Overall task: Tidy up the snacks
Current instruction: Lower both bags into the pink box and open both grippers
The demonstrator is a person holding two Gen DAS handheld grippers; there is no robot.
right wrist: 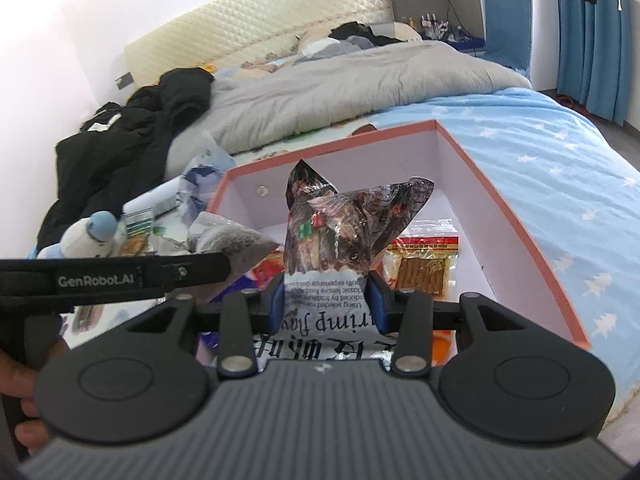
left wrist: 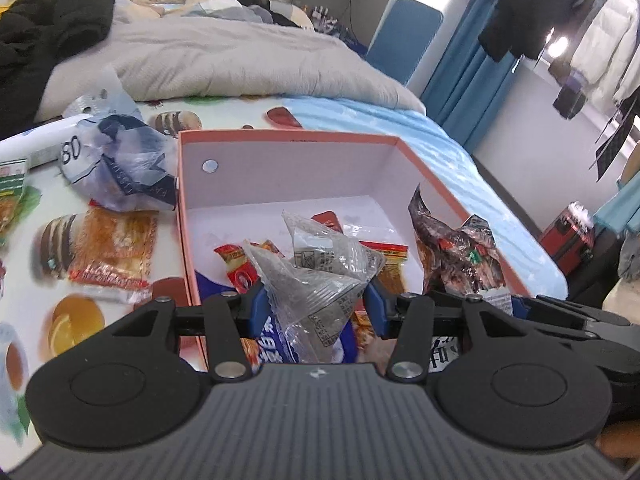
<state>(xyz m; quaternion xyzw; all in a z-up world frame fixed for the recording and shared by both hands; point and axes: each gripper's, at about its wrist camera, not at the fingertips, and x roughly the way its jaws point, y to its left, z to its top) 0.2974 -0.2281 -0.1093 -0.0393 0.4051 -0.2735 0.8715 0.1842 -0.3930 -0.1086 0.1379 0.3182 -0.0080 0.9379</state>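
Observation:
A pink-rimmed open box (left wrist: 280, 136) (right wrist: 520, 216) sits on the bed and holds several snack packets. My left gripper (left wrist: 316, 306) is shut on a clear plastic snack bag (left wrist: 316, 276), held over the box's near end. My right gripper (right wrist: 326, 304) is shut on a dark crinkly shrimp-flavour snack bag (right wrist: 340, 232), also held over the box; that bag shows at the right of the left wrist view (left wrist: 456, 256). The left gripper's body (right wrist: 120, 276) crosses the left of the right wrist view.
An orange packet (left wrist: 112, 248), a crumpled plastic bag (left wrist: 120, 160) and green packets (left wrist: 12, 192) lie left of the box on a printed mat. A grey duvet (left wrist: 224, 60) and black clothes (left wrist: 48, 32) lie behind. A small plush toy (right wrist: 92, 236) lies at left.

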